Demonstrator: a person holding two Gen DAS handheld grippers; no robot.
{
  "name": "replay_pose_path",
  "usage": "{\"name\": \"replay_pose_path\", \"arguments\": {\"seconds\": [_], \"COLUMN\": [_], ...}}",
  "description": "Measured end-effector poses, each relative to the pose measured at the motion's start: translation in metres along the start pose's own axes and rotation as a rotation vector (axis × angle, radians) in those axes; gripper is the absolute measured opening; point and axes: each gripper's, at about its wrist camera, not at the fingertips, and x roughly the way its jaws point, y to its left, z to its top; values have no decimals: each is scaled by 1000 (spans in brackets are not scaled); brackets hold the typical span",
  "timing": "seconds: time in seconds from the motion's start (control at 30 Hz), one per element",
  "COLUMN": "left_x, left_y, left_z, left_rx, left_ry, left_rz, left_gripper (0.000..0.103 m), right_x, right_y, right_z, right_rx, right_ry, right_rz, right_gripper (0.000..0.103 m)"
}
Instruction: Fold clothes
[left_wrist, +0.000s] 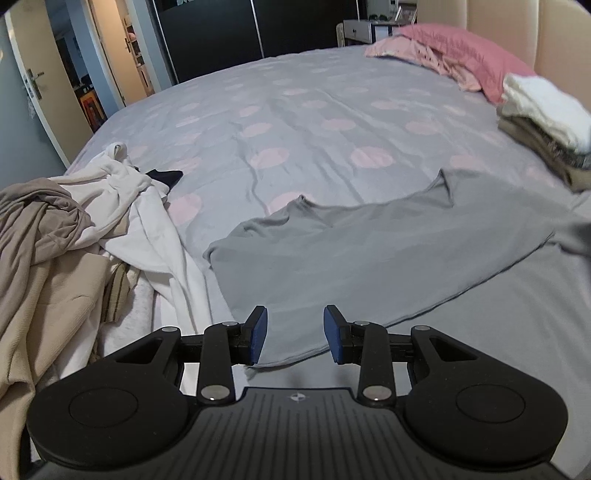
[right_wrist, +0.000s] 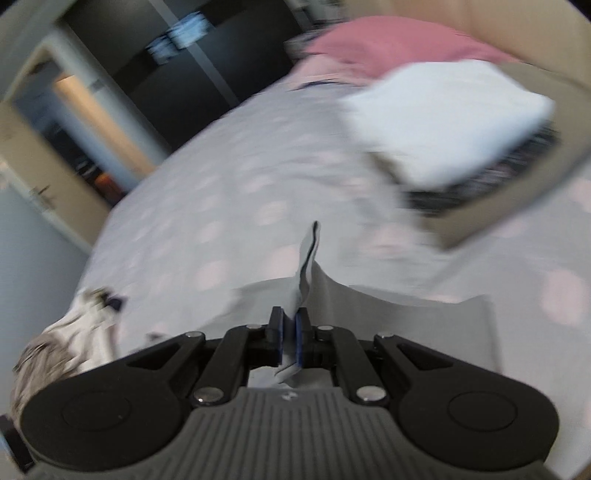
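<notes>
Nearest item, left view: left gripper (left_wrist: 294, 334), black linkage with blue pads, jaws spread wide with nothing between them; it hovers low over the near hem of the plain grey jersey T-shirt (left_wrist: 369, 251), which lies spread, partly creased, on the grey bedsheet with pale pink dots (left_wrist: 295, 110).

Nearest item, right view: right gripper (right_wrist: 289, 334), same build, pads pinched together on a raised ridge of the same grey T-shirt (right_wrist: 306, 273); cloth stands up in a thin peak ahead of the pads and a scrap shows behind them.

Other stock: loose heap of beige, white and taupe garments (left_wrist: 74, 236) at the left of the bed; folded stack, white piece on top of brown ones (left_wrist: 543, 122), at the right near the pink pillow (left_wrist: 465, 51).

Risks, as judged:
- narrow pinch; thin jersey may slip out under a quick pull, since only a small fold appears held;
- right view is smeared, probably by motion, so how much cloth sits between the pads is uncertain;
- one-sided pull with the left jaws free may drag or bunch the shirt instead of laying a straight fold;
- shirt's right edge lies near the folded stack; a wide sweep could topple it.

Pose: left gripper level, aimed across the bed, just over the hem; right gripper tilted, rolled counter to the horizon, close to the shirt.
</notes>
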Motion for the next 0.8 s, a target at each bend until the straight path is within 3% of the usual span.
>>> {"name": "replay_pose_path", "arguments": {"seconds": [0.33,0.57,0.8], "left_x": [-1,7,27], "left_y": [16,24,9], "left_z": [4,2,7], "left_rx": [-49,-62,-76], "left_ry": [-8,17,40], "left_rz": [-33,-63,-132], "left_gripper": [31,31,31], "right_x": [76,148,179], "right_y": [125,160,161], "right_z": [-44,-82,-88], "right_rx": [-170,-269,-278], "right_ry": [160,306,363], "right_rz": [161,125,117], "right_gripper": [7,8,25]}}
